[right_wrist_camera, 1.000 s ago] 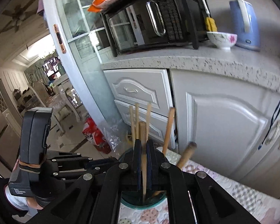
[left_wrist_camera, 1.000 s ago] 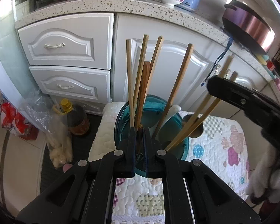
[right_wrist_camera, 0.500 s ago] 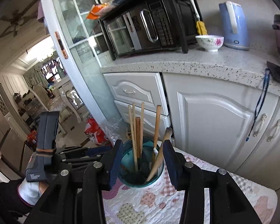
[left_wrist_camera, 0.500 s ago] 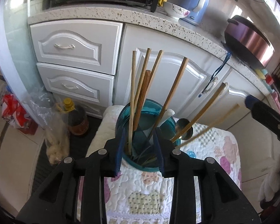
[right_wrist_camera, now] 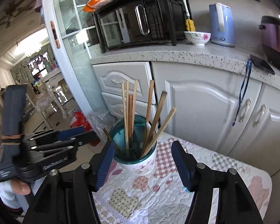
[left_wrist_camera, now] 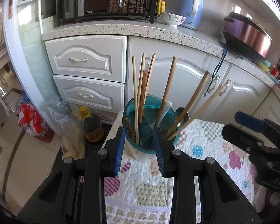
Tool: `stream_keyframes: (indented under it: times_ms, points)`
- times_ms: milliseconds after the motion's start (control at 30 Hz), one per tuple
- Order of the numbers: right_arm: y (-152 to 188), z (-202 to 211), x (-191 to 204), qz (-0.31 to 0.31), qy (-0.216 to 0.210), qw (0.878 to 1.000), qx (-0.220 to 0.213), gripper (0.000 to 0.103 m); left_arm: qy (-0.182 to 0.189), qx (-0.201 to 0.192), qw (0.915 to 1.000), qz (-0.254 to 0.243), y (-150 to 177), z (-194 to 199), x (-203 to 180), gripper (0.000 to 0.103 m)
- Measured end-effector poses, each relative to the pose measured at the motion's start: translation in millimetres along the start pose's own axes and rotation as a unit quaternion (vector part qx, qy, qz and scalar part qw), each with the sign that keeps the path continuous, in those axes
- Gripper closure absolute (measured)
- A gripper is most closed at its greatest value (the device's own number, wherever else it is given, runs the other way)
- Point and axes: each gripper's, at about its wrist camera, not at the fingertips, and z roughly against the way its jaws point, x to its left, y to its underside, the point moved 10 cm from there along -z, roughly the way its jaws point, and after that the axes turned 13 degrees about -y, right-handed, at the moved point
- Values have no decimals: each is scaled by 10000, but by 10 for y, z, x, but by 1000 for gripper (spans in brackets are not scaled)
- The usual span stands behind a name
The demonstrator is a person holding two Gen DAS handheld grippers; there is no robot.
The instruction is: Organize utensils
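Left gripper (left_wrist_camera: 140, 145) stood wide, empty. Right gripper (right_wrist_camera: 141, 160) was opening, nothing between its fingers. Chopsticks (right_wrist_camera: 127, 112) stood in the cup (right_wrist_camera: 140, 160).

Both grippers: black plastic linkage frames, silver round screw heads at pivots, ribbed blue finger pads. Left gripper (right_wrist_camera: 72, 136), seen at lower left of right wrist view: white lettering on body, tall dark handle banded with tape or rubber, probably. White glove (left_wrist_camera: 263, 197) lower right.
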Motion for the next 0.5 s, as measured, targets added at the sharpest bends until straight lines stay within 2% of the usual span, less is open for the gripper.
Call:
stream_keyframes:
  times_ms: [500]
  points:
    - [113,-47,11,-86,270,9996,-5,40,-298,-155,9994,85,70,93,107,73]
